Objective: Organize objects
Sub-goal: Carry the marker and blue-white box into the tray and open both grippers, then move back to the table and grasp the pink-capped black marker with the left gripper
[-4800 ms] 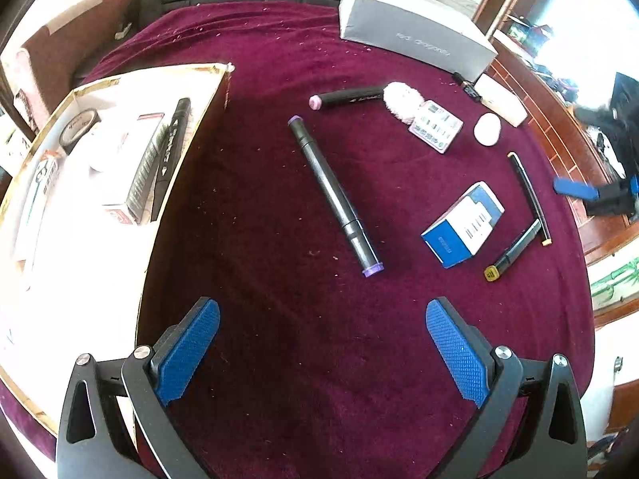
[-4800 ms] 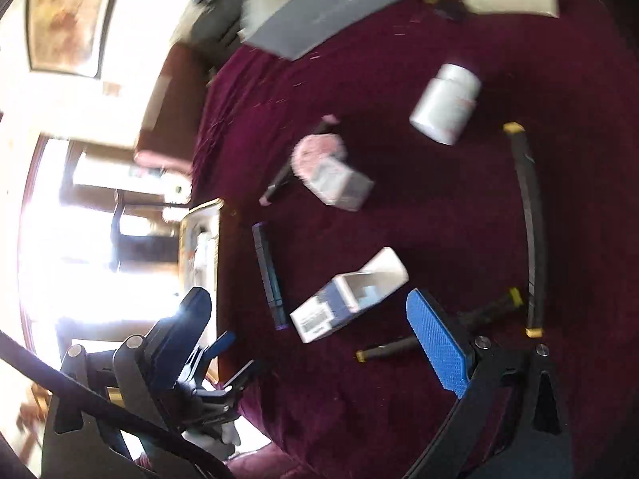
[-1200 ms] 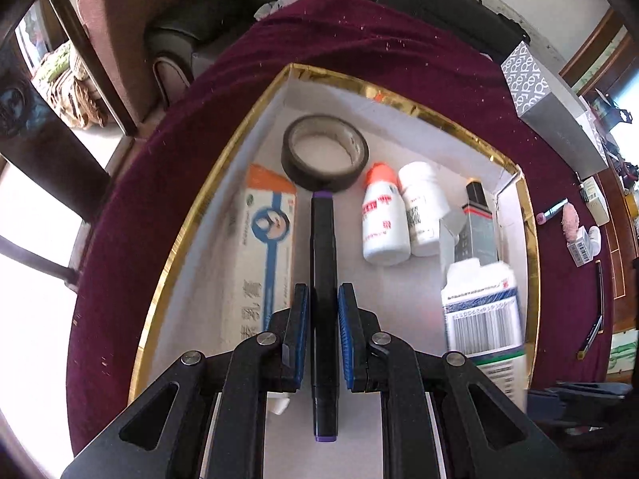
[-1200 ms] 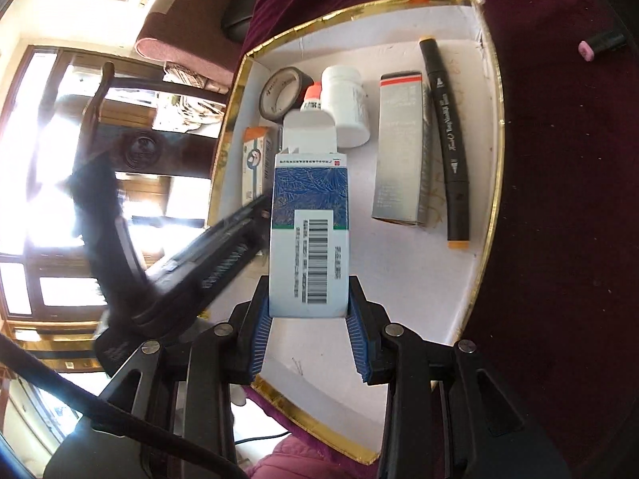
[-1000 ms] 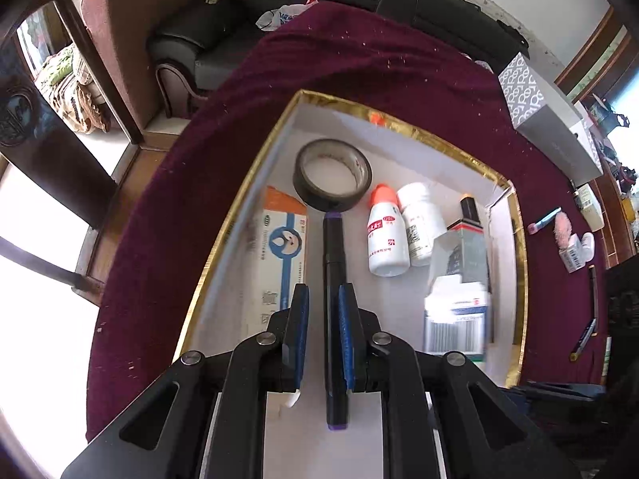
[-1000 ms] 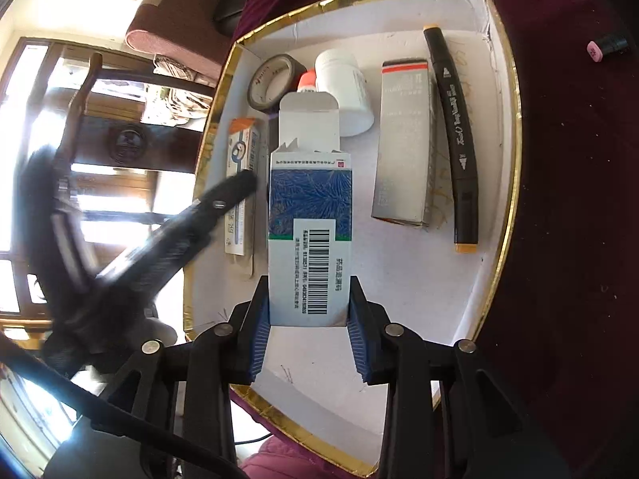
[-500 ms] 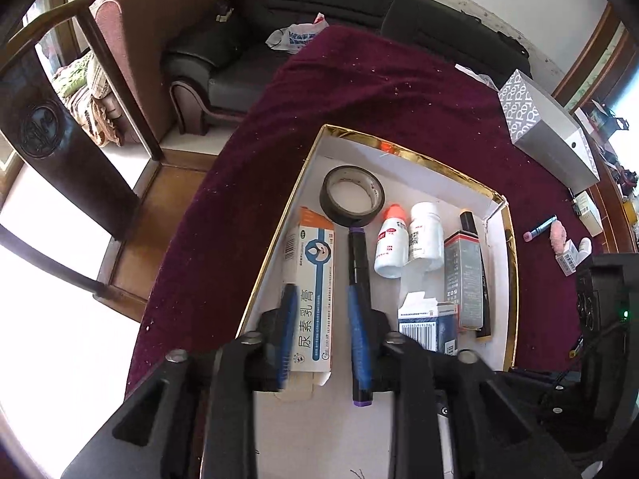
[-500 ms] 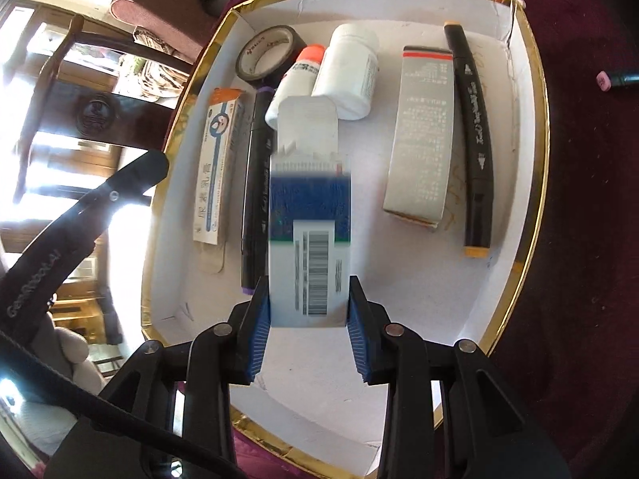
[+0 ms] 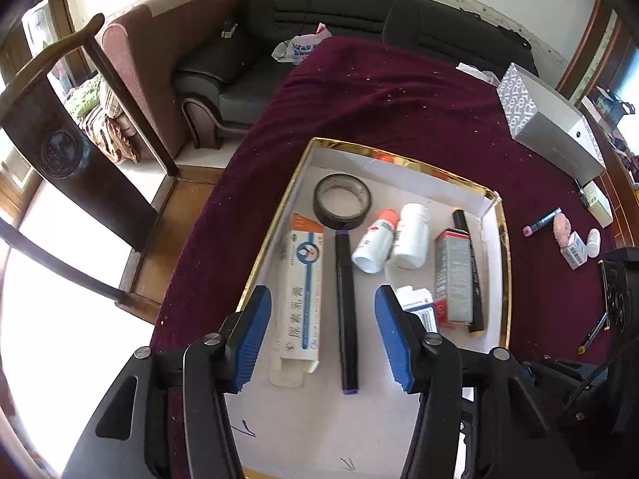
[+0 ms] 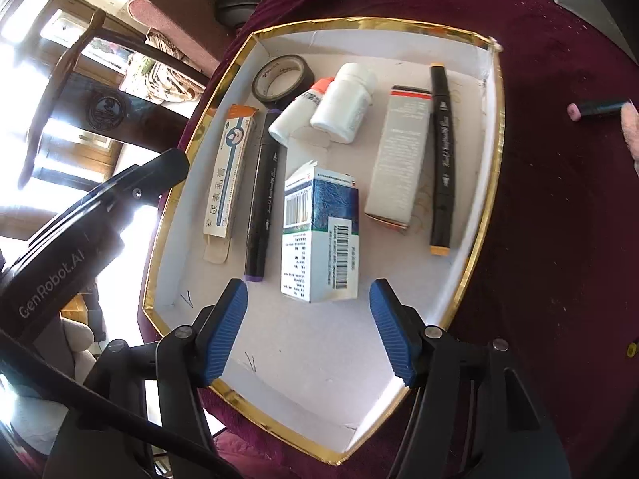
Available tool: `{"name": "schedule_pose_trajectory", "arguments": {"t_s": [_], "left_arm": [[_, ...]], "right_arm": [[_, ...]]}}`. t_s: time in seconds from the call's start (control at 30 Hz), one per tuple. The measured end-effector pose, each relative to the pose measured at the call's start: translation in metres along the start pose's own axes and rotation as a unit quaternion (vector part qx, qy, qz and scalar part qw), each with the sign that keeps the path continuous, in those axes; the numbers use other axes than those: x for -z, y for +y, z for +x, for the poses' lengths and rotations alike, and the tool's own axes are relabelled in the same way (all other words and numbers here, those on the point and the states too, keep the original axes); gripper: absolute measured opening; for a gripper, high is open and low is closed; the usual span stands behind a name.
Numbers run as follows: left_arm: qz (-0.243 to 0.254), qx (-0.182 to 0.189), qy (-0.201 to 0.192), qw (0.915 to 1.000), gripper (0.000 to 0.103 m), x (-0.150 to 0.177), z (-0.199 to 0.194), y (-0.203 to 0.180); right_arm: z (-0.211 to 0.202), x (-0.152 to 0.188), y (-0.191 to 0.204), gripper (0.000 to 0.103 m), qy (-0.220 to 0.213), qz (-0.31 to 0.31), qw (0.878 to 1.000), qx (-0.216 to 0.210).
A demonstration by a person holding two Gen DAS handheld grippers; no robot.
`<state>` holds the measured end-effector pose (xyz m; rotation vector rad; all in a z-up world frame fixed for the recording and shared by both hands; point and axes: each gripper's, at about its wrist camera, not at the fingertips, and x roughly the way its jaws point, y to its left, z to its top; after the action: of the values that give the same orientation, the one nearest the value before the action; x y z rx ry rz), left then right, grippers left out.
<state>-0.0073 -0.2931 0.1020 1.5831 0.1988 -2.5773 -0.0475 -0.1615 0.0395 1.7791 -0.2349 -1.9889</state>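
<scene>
A white, gold-rimmed box (image 9: 504, 263) (image 10: 485, 183) lies on the maroon cloth. My left gripper (image 9: 323, 339) is open above it, and the purple-tipped black marker (image 9: 346, 311) (image 10: 261, 195) lies free on the box floor between its fingers. My right gripper (image 10: 309, 329) is open just behind the blue-and-white carton (image 10: 319, 235), which rests in the box; only its top shows in the left wrist view (image 9: 415, 305). The box also holds a tape roll (image 9: 342, 200), two white bottles (image 9: 393, 239), a long white carton (image 9: 301, 299), a grey carton (image 10: 399, 151) and an orange-tipped marker (image 10: 442, 151).
Outside the box on the cloth lie a pink-capped marker (image 9: 541, 221), a pink puff (image 9: 562, 230), small white items (image 9: 581, 247) and a grey patterned box (image 9: 547, 123). A wooden chair (image 9: 60, 143) and a dark sofa (image 9: 319, 32) stand beyond the table edge.
Both grippers have opened. The left let go of the purple-tipped marker and the right let go of the blue-and-white carton; both now lie in the box, and both grippers have pulled back.
</scene>
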Motion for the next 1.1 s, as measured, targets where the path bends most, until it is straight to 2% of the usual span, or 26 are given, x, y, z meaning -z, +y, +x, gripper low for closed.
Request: {"name": "schedule_pose_trajectory", "arguments": {"t_s": [0.3,0.47,0.6,0.7,0.77,0.8,0.83,0.87,0.9,0.97,1.0,1.03,1.07,1.1], "left_arm": [[0.01,-0.006,-0.001,0.9999,0.048,0.011,-0.012,-0.035],[0.012,0.002,-0.002,0.9999,0.048,0.018,-0.019,-0.058],[-0.001,0.041,0.009,0.9991,0.048,0.024,-0.019,-0.075],[-0.013,0.091,0.014,0.9957,0.048,0.028,-0.018,-0.091],[-0.013,0.108,0.016,0.9939,0.048,0.029,-0.017,-0.107],[-0.009,0.114,0.015,0.9934,0.048,0.029,-0.015,-0.115],[-0.005,0.119,0.016,0.9927,0.048,0.029,-0.014,-0.124],[-0.001,0.126,0.019,0.9919,0.048,0.029,-0.012,-0.134],[0.002,0.13,0.021,0.9913,0.048,0.028,-0.009,-0.143],[0.013,0.131,0.024,0.991,0.048,0.027,-0.003,-0.162],[0.023,0.129,0.021,0.9911,0.048,0.025,0.001,-0.173],[0.036,0.129,0.016,0.9908,0.048,0.022,0.003,-0.183],[0.055,0.127,0.008,0.9904,0.048,0.018,0.007,-0.195],[0.073,0.12,0.002,0.9901,0.048,0.015,0.011,-0.206]], "right_arm": [[-0.026,0.012,-0.03,0.064,-0.022,0.02,0.999,-0.012],[-0.051,0.021,-0.063,0.064,-0.042,0.046,0.998,-0.014],[-0.091,0.03,-0.119,0.064,-0.077,0.088,0.993,0.003],[-0.135,0.036,-0.164,0.064,-0.13,0.112,0.984,0.057],[-0.173,0.046,-0.184,0.064,-0.18,0.111,0.97,0.123],[-0.19,0.053,-0.19,0.066,-0.208,0.106,0.959,0.161],[-0.208,0.063,-0.193,0.071,-0.241,0.095,0.943,0.211],[-0.225,0.074,-0.195,0.089,-0.276,0.083,0.92,0.265],[-0.242,0.09,-0.206,0.103,-0.316,0.082,0.894,0.306],[-0.247,0.095,-0.219,0.103,-0.323,0.095,0.894,0.294],[-0.247,0.097,-0.237,0.103,-0.311,0.123,0.904,0.268],[-0.243,0.098,-0.261,0.103,-0.28,0.168,0.917,0.227],[-0.236,0.101,-0.279,0.103,-0.257,0.206,0.925,0.187],[-0.23,0.106,-0.295,0.103,-0.244,0.234,0.927,0.161]]}}
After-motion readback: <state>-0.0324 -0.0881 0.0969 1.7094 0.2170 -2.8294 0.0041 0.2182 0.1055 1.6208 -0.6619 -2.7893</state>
